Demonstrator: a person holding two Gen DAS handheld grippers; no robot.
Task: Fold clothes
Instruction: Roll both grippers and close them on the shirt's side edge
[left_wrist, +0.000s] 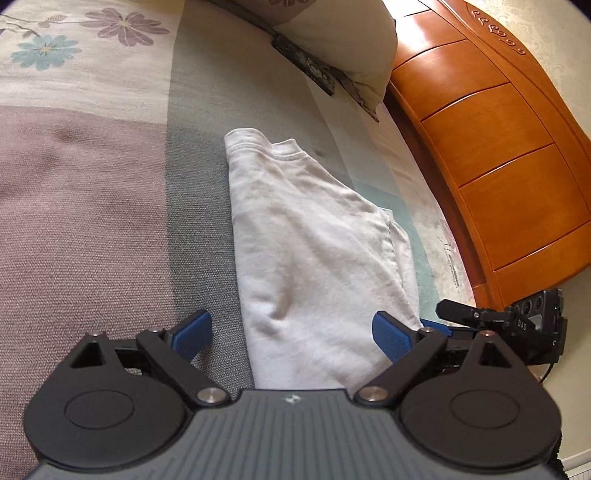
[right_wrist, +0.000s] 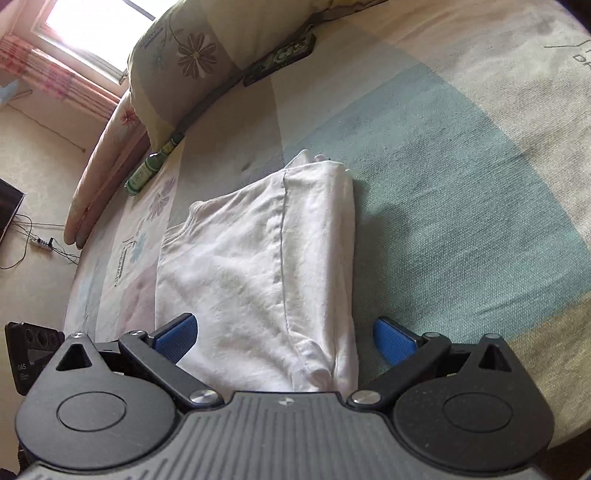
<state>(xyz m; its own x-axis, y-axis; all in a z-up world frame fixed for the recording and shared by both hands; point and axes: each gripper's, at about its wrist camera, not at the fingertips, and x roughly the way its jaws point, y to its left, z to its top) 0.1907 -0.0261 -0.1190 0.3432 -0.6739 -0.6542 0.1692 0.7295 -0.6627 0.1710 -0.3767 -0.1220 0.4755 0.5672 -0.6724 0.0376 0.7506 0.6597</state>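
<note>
Left wrist view: white garment lies on the patterned bedspread, already folded into a long narrow strip, collar end far from the camera, near end running under the left gripper. Jaws spread wide, blue pads either side of the strip, nothing between them clenched. Judged light, limp knit cloth, several layers thick here; it should sag and slide apart if lifted by one layer, so the sensible hold is the full stack at a near corner, both corners taken together. The near hem is hidden beneath the gripper body, so the corners cannot be located. The right gripper's housing shows at the right edge, its fingers out of sight in this view. Wooden headboard beyond. Right wrist view: same garment from its other side, a seam running lengthwise, folded edge on the right. Right gripper released, pads straddling the near end, not pinching. Whether either pad touches the cloth cannot be told. Near hem again cut off by the gripper. A pillow and a small green bottle lie well apart from the work.
</note>
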